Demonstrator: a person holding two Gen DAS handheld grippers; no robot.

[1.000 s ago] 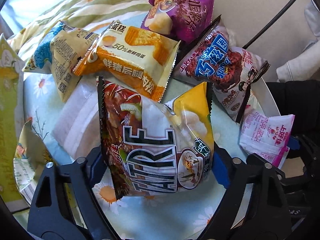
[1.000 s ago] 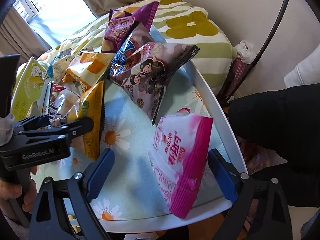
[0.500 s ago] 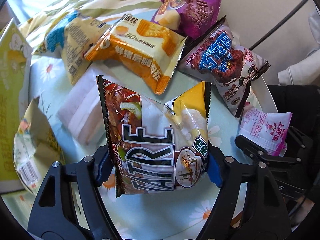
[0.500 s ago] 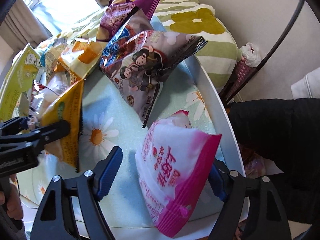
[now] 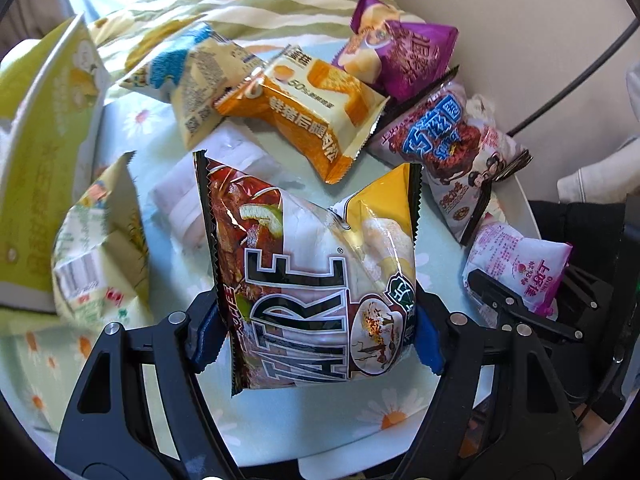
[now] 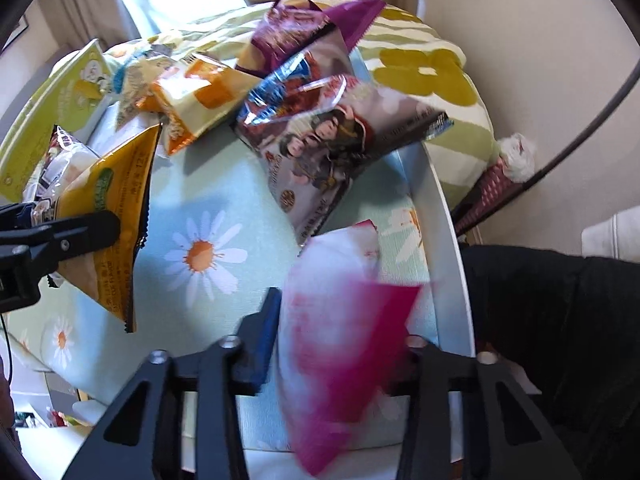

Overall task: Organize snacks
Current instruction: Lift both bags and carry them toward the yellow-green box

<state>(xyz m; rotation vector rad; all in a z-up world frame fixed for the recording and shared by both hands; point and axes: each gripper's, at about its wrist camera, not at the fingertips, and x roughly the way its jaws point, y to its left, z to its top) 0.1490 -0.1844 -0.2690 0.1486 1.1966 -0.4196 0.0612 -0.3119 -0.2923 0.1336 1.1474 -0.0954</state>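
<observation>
Two hand-held grippers work over a round white table (image 5: 524,216) covered in a daisy-print cloth, each pinching a snack. The left gripper (image 5: 316,332) presses its blue pads against both sides of a brown-and-yellow chip bag (image 5: 312,280), holding it upright at the near edge of the table; in the right wrist view the same bag (image 6: 108,216) shows at the left with a black finger (image 6: 72,236) clamped across it. The right gripper (image 6: 340,344) squeezes a pink-and-white packet (image 6: 344,312), blurred in its own camera; in the left wrist view that packet (image 5: 520,268) sits at the right of the table, near the rim. Farther back lie loose snacks: an orange cake packet (image 5: 316,116) in the middle, touching a purple chip bag (image 5: 400,56) at the far right, and a cartoon-printed chocolate snack bag (image 5: 452,152) just beside both, reaching toward the right rim. A blue-and-cream packet (image 5: 200,80) lies at the far left of the orange one, a pale translucent packet (image 5: 216,188) behind the held chip bag, and a green-yellow packet (image 5: 100,248) near the left edge beside a tall yellow-green bag (image 5: 44,152).
</observation>
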